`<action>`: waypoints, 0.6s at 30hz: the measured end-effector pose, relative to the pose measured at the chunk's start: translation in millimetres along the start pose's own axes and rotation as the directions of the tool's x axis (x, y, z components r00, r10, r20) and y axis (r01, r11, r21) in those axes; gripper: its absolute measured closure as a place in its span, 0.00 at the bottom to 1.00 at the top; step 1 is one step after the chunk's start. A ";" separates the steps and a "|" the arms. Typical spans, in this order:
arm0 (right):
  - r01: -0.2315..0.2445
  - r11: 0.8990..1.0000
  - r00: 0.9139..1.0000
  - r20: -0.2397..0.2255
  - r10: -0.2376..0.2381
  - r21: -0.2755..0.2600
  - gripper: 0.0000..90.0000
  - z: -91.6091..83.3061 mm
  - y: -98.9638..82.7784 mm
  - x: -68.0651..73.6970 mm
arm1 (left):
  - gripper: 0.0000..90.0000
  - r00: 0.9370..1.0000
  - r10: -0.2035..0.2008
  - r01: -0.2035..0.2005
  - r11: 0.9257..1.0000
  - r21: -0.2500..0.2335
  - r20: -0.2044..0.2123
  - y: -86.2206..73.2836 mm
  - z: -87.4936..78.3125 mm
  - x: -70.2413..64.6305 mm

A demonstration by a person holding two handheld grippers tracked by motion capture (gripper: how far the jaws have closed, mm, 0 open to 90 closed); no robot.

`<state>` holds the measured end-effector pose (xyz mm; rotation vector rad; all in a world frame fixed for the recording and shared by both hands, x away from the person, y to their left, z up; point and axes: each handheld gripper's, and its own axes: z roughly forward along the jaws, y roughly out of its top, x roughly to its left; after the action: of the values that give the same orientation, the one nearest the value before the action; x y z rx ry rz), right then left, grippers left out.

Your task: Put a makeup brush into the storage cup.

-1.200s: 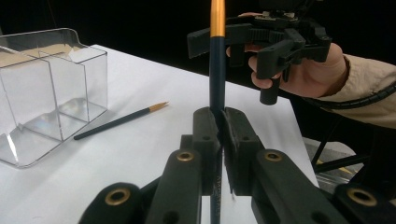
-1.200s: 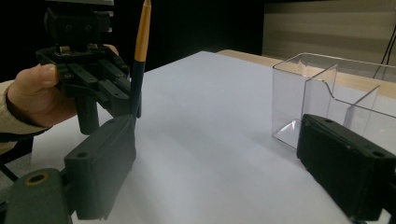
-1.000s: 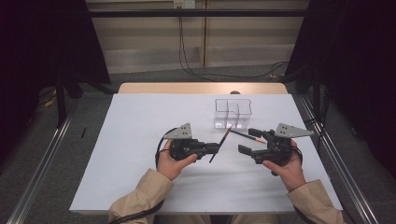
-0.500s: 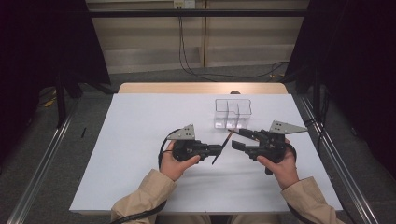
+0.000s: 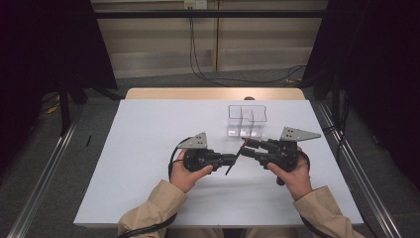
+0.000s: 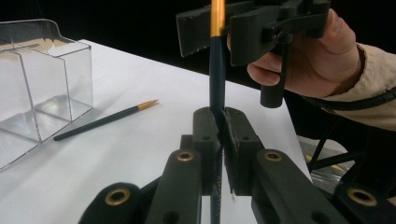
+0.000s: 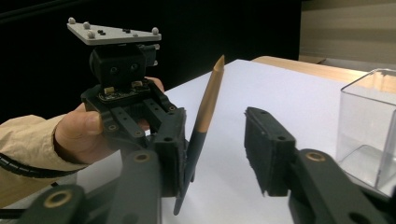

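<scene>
A dark-curtained room surrounds a white surface (image 5: pixel 148 163), with a clear divided box (image 5: pixel 246 120) standing toward its far right. At the near middle, a person's two hands bring their tools tip to tip. The left claw (image 6: pixel 219 135) is clenched on a dark pencil (image 6: pixel 216 79) with a gold end, holding it by its lower shaft so the gold tip rises toward twelve o'clock in the left gripper view. The right claw (image 7: pixel 219 149) has just been closing, with the pencil between its jaws: the shaft lies against one pad while the other pad (image 7: pixel 266 144) stands clear at about three o'clock, so it is not gripping yet.

This looks like a hand-over from left to right. The next move would call for the right claw to finish closing squarely on the upper shaft before the left lets go, or the pencil could slip or swing.

A second pencil (image 6: pixel 105 120) lies flat on the surface just beside the box, at about nine o'clock from the held one.
</scene>
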<state>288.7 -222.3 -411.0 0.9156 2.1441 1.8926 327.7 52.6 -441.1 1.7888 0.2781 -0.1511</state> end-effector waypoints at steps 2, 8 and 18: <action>-0.001 1.000 1.000 -0.004 0.001 0.000 0.71 1.2 -0.7 0.3 | 0.94 1.000 -0.001 0.001 1.000 -0.001 0.001 0.1 0.3 -0.4; -0.010 1.000 1.000 -0.021 0.009 -0.009 0.81 3.5 -1.4 1.4 | 0.94 1.000 -0.005 0.005 1.000 -0.013 -0.001 -0.3 -0.2 -0.9; 0.004 1.000 0.998 -0.055 -0.005 -0.019 0.93 9.7 6.3 5.8 | 1.00 1.000 0.028 -0.028 0.999 -0.031 -0.006 1.8 -1.1 -1.4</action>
<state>290.9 -210.8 -405.4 0.8639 2.1535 1.9543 326.8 53.1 -438.8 1.7611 0.2581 -0.1218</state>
